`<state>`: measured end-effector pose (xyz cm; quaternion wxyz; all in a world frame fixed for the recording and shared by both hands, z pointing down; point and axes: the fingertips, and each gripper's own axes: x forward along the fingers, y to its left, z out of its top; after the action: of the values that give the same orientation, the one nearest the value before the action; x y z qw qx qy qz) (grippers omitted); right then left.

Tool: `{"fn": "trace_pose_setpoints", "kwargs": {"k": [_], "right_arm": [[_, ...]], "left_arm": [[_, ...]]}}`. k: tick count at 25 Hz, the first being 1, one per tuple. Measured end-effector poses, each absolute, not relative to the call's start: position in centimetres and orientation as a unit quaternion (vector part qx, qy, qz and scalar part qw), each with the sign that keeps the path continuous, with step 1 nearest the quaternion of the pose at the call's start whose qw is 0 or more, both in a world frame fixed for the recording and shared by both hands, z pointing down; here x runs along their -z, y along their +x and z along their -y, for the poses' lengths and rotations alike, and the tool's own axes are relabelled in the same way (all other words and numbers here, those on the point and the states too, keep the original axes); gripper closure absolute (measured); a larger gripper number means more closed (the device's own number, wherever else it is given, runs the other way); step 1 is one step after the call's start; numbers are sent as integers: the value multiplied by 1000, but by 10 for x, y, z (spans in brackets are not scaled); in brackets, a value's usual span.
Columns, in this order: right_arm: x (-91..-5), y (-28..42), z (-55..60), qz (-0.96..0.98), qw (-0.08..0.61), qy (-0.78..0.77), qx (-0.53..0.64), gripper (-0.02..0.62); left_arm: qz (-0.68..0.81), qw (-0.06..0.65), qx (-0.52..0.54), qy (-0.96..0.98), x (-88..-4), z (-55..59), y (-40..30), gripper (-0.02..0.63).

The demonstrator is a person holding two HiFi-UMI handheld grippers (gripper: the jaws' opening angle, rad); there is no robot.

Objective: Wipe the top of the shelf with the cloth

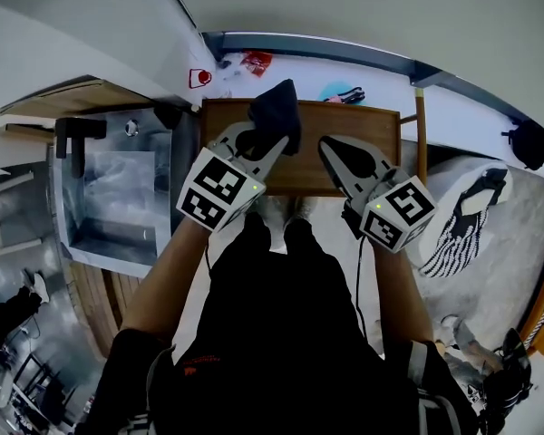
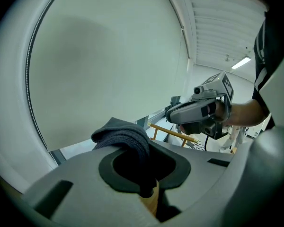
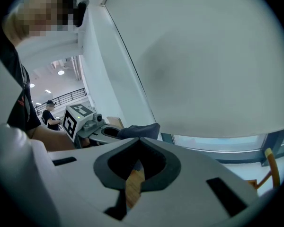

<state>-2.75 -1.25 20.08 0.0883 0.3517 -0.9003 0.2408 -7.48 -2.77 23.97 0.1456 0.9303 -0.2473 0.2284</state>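
— So where's the cloth (image 1: 276, 111)?
— Pinched in the left gripper (image 1: 272, 145), bunched over the wooden shelf (image 1: 367, 125).
— And the right gripper (image 1: 329, 149)?
— Jaws together, holding nothing, just beside the left one.

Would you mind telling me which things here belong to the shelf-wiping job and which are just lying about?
For the job:
cloth, pinched in the left hand-held gripper
wooden shelf top
right hand-held gripper, shut on nothing

Just lying about:
red packet beyond the shelf
metal basin on the left
striped fabric on the right
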Motion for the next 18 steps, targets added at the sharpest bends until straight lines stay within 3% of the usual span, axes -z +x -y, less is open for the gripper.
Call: {"fn": "trace_pose_setpoints", "kwargs": {"k": [18], "right_arm": [[-174, -63, 15, 907, 85, 350, -217, 591]], "left_arm": [[262, 124, -214, 933, -206, 28, -120, 557]]}}
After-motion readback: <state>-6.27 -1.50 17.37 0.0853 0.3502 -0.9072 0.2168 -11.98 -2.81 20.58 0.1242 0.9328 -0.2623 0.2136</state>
